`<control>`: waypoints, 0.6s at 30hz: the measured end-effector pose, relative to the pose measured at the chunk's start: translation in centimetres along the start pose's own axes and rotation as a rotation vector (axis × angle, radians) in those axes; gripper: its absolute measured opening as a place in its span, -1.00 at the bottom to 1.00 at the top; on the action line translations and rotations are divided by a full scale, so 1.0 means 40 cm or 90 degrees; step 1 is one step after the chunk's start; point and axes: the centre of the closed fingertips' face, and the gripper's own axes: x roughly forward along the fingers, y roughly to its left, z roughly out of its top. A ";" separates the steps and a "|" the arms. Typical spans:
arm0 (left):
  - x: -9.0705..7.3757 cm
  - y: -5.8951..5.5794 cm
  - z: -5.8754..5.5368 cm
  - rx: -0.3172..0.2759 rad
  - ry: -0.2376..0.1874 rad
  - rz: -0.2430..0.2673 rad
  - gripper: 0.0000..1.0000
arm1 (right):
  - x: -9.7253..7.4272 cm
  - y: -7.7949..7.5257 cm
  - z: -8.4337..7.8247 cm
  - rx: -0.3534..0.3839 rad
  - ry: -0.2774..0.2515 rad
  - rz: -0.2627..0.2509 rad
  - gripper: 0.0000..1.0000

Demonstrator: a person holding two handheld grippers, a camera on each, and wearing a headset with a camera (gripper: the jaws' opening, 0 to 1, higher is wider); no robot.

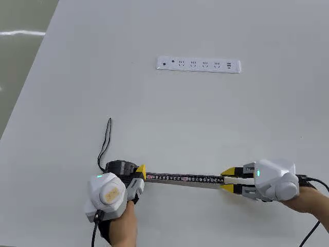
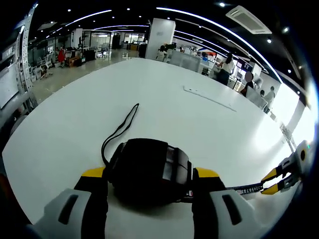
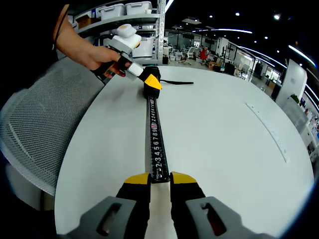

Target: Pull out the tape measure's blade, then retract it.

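A black tape measure case (image 1: 119, 168) (image 2: 149, 169) (image 3: 152, 74) rests on the white table near its front edge, and my left gripper (image 1: 140, 177) (image 2: 149, 174) is shut on it. A black wrist strap (image 1: 105, 141) (image 2: 122, 127) trails away from the case. The dark blade (image 1: 185, 178) (image 3: 156, 139) (image 2: 246, 189) stretches out to the right from the case. My right gripper (image 1: 227, 180) (image 3: 159, 180) is shut on the blade's end, its yellow-tipped jaws pinching the tip.
A white power strip (image 1: 198, 65) (image 2: 209, 97) (image 3: 269, 129) lies flat further back on the white table (image 1: 154, 113). The table's left edge meets grey floor (image 1: 20, 51). A mesh chair back (image 3: 45, 129) stands beside the table.
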 end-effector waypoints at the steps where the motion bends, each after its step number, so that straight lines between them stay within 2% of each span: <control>1: -0.001 0.000 0.000 -0.001 0.002 0.001 0.33 | 0.000 0.000 0.001 0.000 -0.001 -0.001 -0.73; 7: -0.003 0.000 -0.002 -0.005 0.014 0.001 0.29 | -0.001 0.001 0.003 0.000 -0.001 -0.001 -0.73; 18: -0.004 0.000 -0.007 0.009 0.027 -0.011 0.26 | 0.011 0.008 0.014 -0.005 -0.004 0.008 -0.74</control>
